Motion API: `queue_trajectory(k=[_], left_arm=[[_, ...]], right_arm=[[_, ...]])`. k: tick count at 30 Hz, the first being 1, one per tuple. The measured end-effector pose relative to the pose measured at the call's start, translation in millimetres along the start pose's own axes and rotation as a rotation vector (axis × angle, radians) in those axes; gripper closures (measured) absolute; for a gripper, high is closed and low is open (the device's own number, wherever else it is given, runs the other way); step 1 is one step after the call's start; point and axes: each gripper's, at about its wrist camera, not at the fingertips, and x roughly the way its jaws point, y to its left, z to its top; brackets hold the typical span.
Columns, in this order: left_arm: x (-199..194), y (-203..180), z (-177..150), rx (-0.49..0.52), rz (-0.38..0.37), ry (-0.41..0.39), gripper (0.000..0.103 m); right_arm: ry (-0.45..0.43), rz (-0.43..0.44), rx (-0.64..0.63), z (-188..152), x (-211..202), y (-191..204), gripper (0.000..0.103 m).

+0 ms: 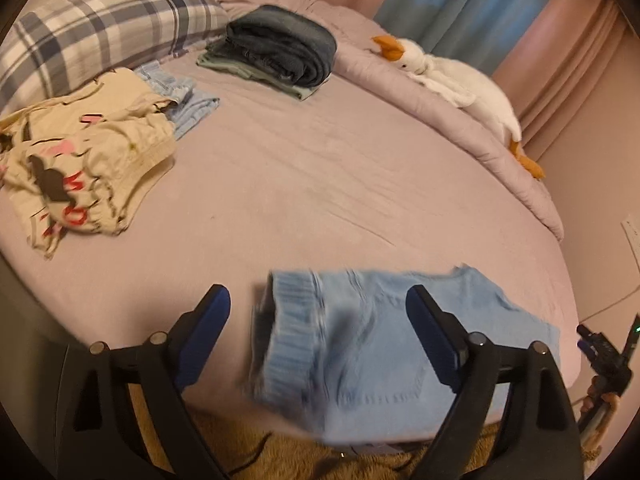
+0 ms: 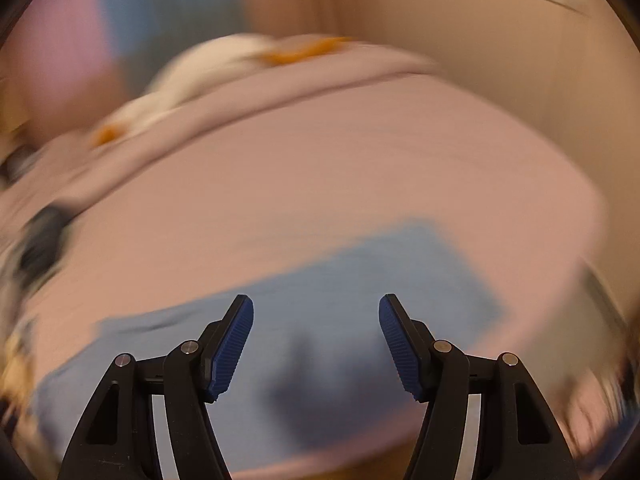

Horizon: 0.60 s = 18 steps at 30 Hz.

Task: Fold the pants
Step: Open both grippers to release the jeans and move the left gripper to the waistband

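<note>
Both claws hang open above the bed [image 1: 320,184], nothing pinched: left gripper [image 1: 318,304] spread wide, right gripper [image 2: 316,312] apart too. The folded pants [image 1: 372,352] lie flat at the near edge, under them.
</note>
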Motion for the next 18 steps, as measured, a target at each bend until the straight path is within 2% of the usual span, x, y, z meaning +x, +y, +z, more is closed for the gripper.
queue_trajectory(k=[2,4,6,7,9,10,12,15,18], left_arm=[[23,0,6,0.014,0.01,0.042,0.014],[48,3,9,0.021,0.021,0.104,0.015],[70,8,5,0.015,0.039,0.165,0.021],[75,10,2,0.004,0.023,0.166,0.021],[79,17,-4,-0.038,-0.042,0.149,0.031],[79,19,-6,-0.043,-0.038,0.145,0.032],[73,16,-10,-0.021,-0.033,0.127,0.034],[69,14,-15,0.005,-0.022,0.104,0.036],[67,12,-20,0.024,-0.014,0.079,0.036]], right_arm=[[0.07,0.134,-0.088,3,16,43,0.038],[0.154,0.297,-0.203,2,37,102,0.038],[0.213,0.359,-0.278,-1,55,143,0.038],[0.242,0.369,-0.326,-4,66,170,0.038],[0.28,0.359,-0.398,-8,90,211,0.038],[0.297,0.357,-0.416,-9,100,221,0.038],[0.334,0.353,-0.44,-12,120,240,0.038],[0.383,0.24,-0.482,-20,153,264,0.038],[0.446,0.209,-0.501,-31,173,267,0.038]])
